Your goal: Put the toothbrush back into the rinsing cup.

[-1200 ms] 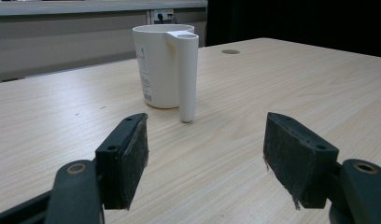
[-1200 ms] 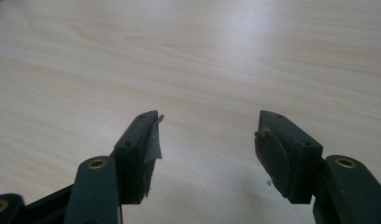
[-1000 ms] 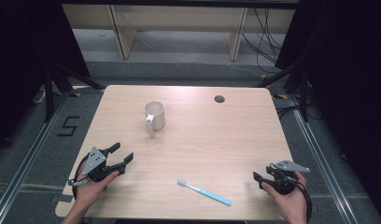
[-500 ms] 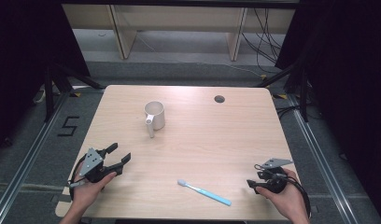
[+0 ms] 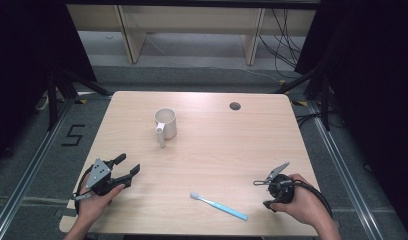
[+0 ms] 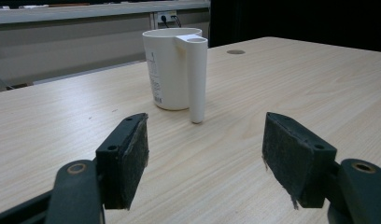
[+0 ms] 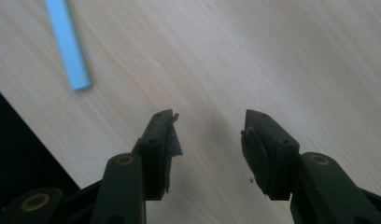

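1 mug (image 5: 166, 122) | 1 toothbrush (image 5: 219, 206) | 2 tools, both gaping, empty

A black "5" (image 5: 73, 135) is marked on the grey floor (image 5: 37, 165) left of the table, seen in the high view. The white mug (image 6: 172, 67) carries a column of small dark print down its side in the left gripper view, too small to read.
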`<state>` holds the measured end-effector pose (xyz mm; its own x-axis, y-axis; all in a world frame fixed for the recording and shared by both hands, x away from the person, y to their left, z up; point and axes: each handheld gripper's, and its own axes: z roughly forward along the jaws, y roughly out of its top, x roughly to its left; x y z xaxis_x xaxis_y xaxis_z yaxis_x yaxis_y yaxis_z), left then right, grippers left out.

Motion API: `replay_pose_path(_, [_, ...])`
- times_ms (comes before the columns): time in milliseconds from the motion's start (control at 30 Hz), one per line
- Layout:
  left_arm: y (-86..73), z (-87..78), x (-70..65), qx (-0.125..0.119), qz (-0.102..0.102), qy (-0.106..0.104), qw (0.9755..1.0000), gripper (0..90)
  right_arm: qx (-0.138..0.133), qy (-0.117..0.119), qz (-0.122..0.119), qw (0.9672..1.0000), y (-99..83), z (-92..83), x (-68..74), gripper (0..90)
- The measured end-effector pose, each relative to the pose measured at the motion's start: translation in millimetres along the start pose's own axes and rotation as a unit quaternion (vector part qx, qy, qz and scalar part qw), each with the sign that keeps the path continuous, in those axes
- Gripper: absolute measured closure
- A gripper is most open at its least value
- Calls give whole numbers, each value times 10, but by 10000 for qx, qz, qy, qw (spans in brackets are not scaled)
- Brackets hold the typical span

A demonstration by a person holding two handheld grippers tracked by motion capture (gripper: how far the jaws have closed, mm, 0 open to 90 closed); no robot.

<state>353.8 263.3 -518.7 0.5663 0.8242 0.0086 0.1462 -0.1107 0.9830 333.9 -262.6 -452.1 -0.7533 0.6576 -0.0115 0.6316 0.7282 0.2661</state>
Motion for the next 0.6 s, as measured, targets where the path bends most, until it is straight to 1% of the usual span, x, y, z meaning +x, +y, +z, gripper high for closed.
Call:
replay_pose_path(33, [-1,-1,3,6,7,2,10000,308,3,73,-85,9999,14,3,2,543])
replay_pose_path(100, [-6,-2,-1,12,-28,19,10000,308,92,117,-94,9998,34,-9,27,548])
replay_pose_path(133, [-13,8,1,-36,-36,7,10000,308,206,108,-5,9997,43,-17,44,551])
replay_pose_path(167, [-19,12,7,-58,-33,0,10000,308,239,158,-120,9995,54,-13,37,554])
replay_pose_path(233, [-20,10,13,-60,-41,8,10000,308,356,148,-124,9992,69,-22,53,557])
replay_pose_path(267, [-23,12,14,-58,-61,18,10000,308,413,146,-169,9989,79,-27,59,559])
replay_pose_path(300, [-20,1,14,27,-44,50,10000,308,446,174,-276,9985,90,-24,59,559])
replay_pose_path(333, [-23,4,15,30,-32,44,10000,308,522,173,-201,9983,101,-30,82,561])
replay_pose_path(367, [-27,4,13,39,-32,41,10000,308,568,187,-266,9979,115,-27,90,562])
replay_pose_path(400, [-29,3,11,54,-26,39,10000,308,643,184,-266,9974,132,-25,109,562])
replay_pose_path(433, [-32,2,9,62,-22,38,10000,308,670,190,-340,9970,142,-12,109,564])
replay_pose_path(467, [-35,2,8,45,-27,27,10000,308,780,157,-494,9956,158,4,101,564])
replay_pose_path(500, [-36,1,8,44,-27,28,10000,308,808,174,-453,9955,171,9,125,565])
replay_pose_path(533, [-38,2,9,47,-27,27,10000,308,859,145,-543,9947,192,10,131,566])
replay_pose_path(567, [-46,16,10,-12,-40,28,10000,307,889,168,-559,9943,205,14,141,566])
replay_pose_path(600, [-51,20,9,-22,-46,30,10000,307,925,173,-487,9944,225,17,171,566])
